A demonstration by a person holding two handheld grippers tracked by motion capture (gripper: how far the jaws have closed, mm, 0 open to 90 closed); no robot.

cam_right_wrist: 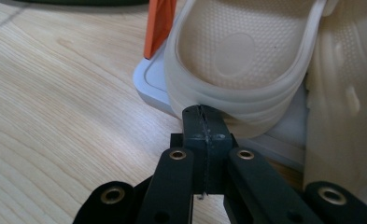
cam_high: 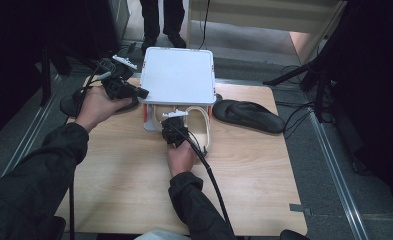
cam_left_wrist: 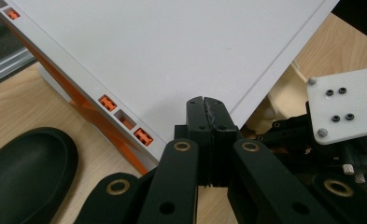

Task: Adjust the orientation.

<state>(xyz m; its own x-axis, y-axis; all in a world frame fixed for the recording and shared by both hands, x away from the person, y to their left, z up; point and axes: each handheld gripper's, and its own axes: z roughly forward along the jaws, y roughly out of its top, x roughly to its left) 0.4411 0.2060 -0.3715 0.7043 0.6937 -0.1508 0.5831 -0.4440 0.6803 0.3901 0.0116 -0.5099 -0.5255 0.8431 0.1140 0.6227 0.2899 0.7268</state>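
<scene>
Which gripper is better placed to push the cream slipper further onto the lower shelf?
Right: the right gripper, shut, sits at the cream slipper heel. The left gripper is over the white rack top.

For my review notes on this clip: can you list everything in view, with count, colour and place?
Shelf rack: one, white with orange supports, far middle of the table.
Cream slippers: two, on the rack's lower level.
Black slippers: two, one on each side of the rack.
Table: one, light wood.
Standing person's legs: dark, beyond the table.
Left gripper: black, jaws shut, at the rack's top left edge.
Right gripper: black, jaws shut, at a cream slipper's heel.
</scene>
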